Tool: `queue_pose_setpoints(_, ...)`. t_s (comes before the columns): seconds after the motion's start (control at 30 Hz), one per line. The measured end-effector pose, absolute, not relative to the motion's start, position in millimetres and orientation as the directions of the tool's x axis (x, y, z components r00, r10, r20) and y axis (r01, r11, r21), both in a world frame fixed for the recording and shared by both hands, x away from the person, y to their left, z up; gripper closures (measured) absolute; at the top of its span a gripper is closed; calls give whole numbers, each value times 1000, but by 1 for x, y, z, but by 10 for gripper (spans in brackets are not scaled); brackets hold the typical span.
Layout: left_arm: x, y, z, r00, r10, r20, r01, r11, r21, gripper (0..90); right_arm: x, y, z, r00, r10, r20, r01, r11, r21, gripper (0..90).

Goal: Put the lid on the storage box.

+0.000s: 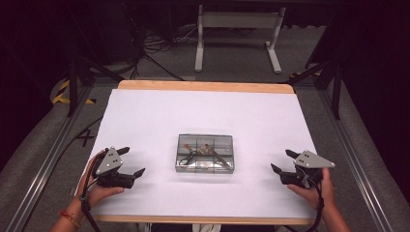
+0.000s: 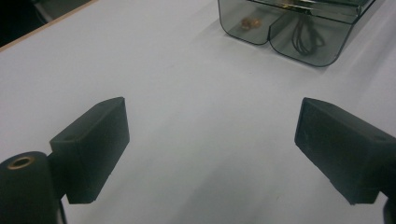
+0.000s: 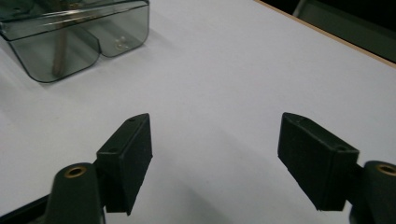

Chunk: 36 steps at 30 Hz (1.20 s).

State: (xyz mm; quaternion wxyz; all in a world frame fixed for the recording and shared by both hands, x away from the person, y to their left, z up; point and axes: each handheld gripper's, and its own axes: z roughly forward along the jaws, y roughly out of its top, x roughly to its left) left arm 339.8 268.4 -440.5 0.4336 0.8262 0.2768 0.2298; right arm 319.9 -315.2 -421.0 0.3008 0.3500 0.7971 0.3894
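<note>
Holding both tools low over the white desk [image 1: 145,121], jaws spread wide w/ nothing between them. Left tool [image 1: 131,161] sits at approx 9 o'clock from the clear box [image 1: 205,153], right tool [image 1: 283,161] at 3 o'clock, both well apart from it. Box rests mid-desk, lid down, small bits & a dark wire loop inside its compartments. My guess: I'm flanking it so each tool can come in at one end, since a box that wide wants two grips.
</note>
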Motion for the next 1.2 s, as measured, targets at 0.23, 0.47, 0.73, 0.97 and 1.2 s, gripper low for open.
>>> queue_pose_setpoints(0.23, 333, 281, -450, 717, 689, 107, 275, -421, 865, 67, 314, -337, -432, -470, 864, -181, 369, 378, 849, 179)
queue_pose_setpoints(0.47, 327, 296, -458, 653, 757, 15, 285, -264, 922, 68, 313, -353, -443, -401, 896, -191, 380, 352, 855, 157)
queue_pose_setpoints(0.73, 330, 297, -458, 666, 746, -11, 304, -258, 917, 52, 314, -352, -444, -400, 894, -199, 384, 361, 850, 131)
queue_pose_setpoints(0.97, 332, 295, -458, 676, 737, 0, 312, -286, 906, 52, 314, -349, -445, -401, 889, -222, 384, 383, 840, 135)
queue_pose_setpoints(1.2, 332, 295, -458, 677, 736, -3, 317, -289, 903, 55, 312, -351, -445, -399, 893, -209, 375, 367, 852, 134)
